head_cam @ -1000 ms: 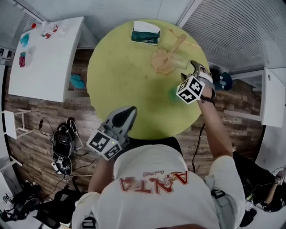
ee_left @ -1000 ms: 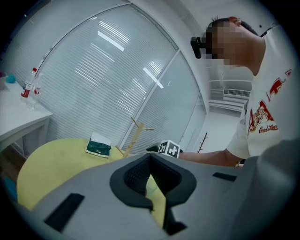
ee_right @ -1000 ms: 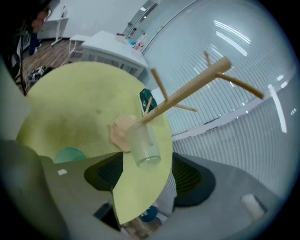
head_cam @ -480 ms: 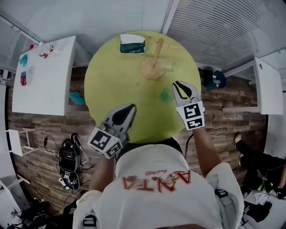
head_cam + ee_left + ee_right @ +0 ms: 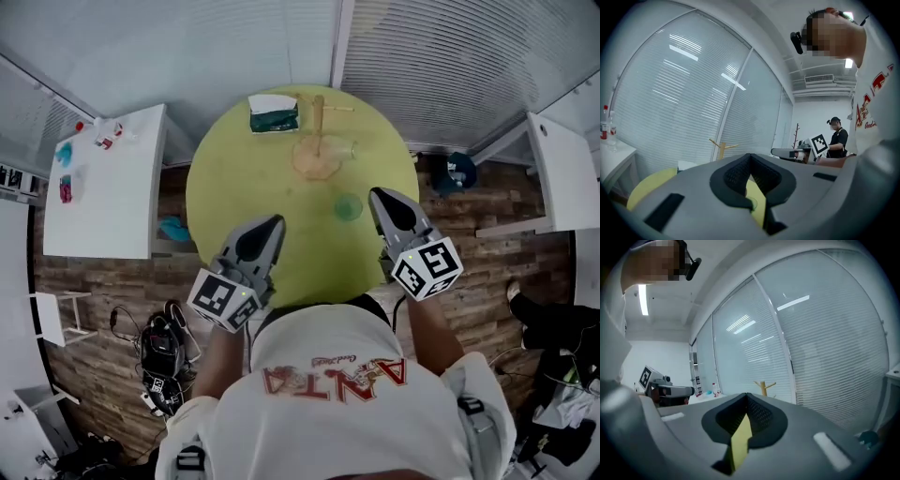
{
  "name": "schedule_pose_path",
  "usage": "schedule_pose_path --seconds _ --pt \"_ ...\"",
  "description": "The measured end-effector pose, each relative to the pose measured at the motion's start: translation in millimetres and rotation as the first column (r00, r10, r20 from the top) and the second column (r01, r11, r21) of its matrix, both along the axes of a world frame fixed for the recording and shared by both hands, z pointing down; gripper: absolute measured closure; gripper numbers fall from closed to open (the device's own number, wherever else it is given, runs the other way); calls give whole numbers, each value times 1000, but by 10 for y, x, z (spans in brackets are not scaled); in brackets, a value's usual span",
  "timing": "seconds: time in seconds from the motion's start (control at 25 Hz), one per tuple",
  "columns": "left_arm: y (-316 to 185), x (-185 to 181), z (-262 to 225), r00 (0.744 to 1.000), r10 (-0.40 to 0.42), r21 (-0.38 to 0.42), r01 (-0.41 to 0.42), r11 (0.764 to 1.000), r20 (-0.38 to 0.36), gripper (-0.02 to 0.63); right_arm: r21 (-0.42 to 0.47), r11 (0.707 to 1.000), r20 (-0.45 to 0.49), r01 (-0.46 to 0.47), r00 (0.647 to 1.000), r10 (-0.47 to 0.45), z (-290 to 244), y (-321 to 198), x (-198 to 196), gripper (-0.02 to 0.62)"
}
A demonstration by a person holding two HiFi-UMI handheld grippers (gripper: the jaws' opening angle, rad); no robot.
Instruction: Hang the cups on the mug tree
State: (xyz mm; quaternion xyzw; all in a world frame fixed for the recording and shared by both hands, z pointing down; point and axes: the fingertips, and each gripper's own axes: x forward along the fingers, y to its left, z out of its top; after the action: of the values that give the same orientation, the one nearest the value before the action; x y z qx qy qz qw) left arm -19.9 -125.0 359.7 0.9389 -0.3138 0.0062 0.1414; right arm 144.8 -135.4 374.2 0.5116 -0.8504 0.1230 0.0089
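The wooden mug tree point(image 5: 318, 120) stands on its round base at the far side of the round yellow-green table point(image 5: 244, 178); it also shows in the left gripper view point(image 5: 722, 149) and the right gripper view point(image 5: 763, 386). A clear cup point(image 5: 349, 150) is at the tree's right side, and whether it hangs on a peg I cannot tell. A green cup point(image 5: 348, 206) stands on the table just left of my right gripper point(image 5: 382, 199), which is shut and empty. My left gripper point(image 5: 267, 228) hovers over the near left part of the table, shut with nothing in it.
A teal-and-white box point(image 5: 274, 112) lies at the table's far edge. A white side table point(image 5: 103, 178) with small bottles stands to the left, a white desk point(image 5: 562, 178) to the right. Cables and bags lie on the wooden floor point(image 5: 150, 347). Another person point(image 5: 839, 138) stands far off.
My right gripper has drawn back from the mug tree to the table's near right edge and its jaws have closed. The clear cup stays by the tree. The left gripper has hardly moved.
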Motion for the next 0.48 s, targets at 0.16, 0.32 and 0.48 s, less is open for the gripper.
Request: schedule_pose_path --seconds 0.16,0.32,0.48 --pt "-12 40 -133 1000 -7 32 7 999 12 611 75 997 31 -30 999 28 -249 60 107 592" --pt "-28 76 -234 1000 -13 61 11 998 25 611 112 993 42 -30 999 25 -353 68 115 592" --pt "-7 117 -274 1000 -3 75 2 997 22 611 113 993 45 -31 999 26 -334 61 140 592"
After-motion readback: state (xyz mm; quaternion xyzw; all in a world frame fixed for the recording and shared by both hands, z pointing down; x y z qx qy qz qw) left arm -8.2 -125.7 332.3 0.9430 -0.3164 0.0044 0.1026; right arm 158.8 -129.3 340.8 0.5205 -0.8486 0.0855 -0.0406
